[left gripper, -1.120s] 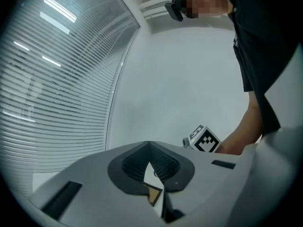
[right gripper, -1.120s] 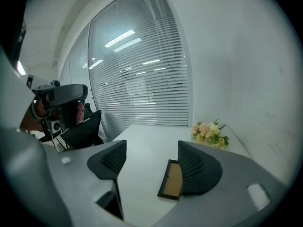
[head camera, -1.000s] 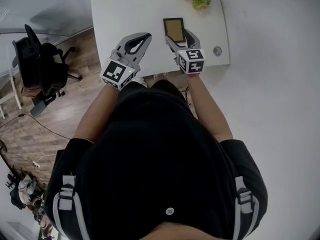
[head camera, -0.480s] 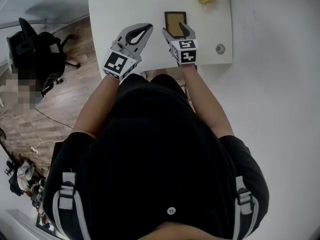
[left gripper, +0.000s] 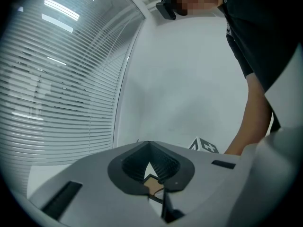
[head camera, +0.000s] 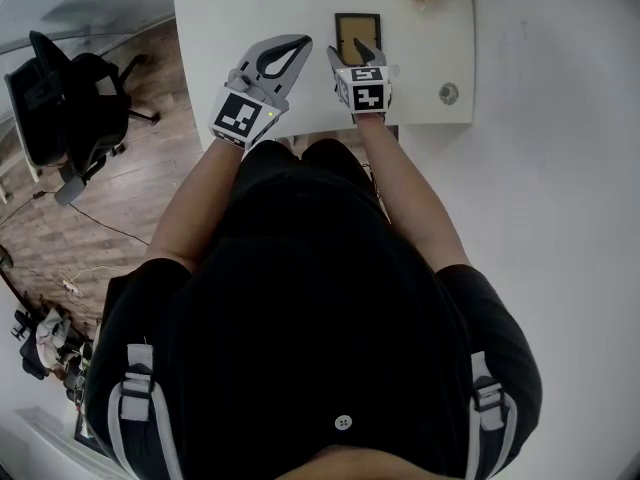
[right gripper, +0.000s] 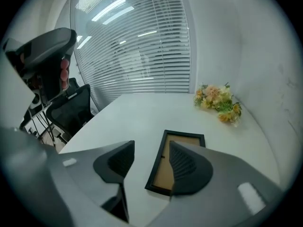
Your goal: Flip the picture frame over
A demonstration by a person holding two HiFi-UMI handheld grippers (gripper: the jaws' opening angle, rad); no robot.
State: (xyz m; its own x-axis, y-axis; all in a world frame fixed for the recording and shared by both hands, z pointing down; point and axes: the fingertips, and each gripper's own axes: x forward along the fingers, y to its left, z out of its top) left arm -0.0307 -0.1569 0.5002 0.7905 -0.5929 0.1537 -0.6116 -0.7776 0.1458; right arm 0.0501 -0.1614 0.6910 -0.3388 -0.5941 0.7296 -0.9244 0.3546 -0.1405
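Behind the right tongs [right gripper: 151, 150], the picture frame [right gripper: 164, 168] lies partly hidden.

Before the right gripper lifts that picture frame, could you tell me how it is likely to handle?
The picture frame looks thin, flat and rigid, so it should lift stiffly and feel light. It lies flat on the smooth table, so it may slide when nudged. The right gripper, jaws just closing, has one long edge between them, not gripped.

wearing a black short-sleeve tee [head camera: 320, 298], grey buckled straps [head camera: 133, 393] running over both shoulders, left gripper [head camera: 300, 42] and right gripper [head camera: 352, 53] showing pale grey shells, black ribbed pads [right gripper: 187, 164], black-and-white marker cube [head camera: 365, 89] sitting behind each one's jaws
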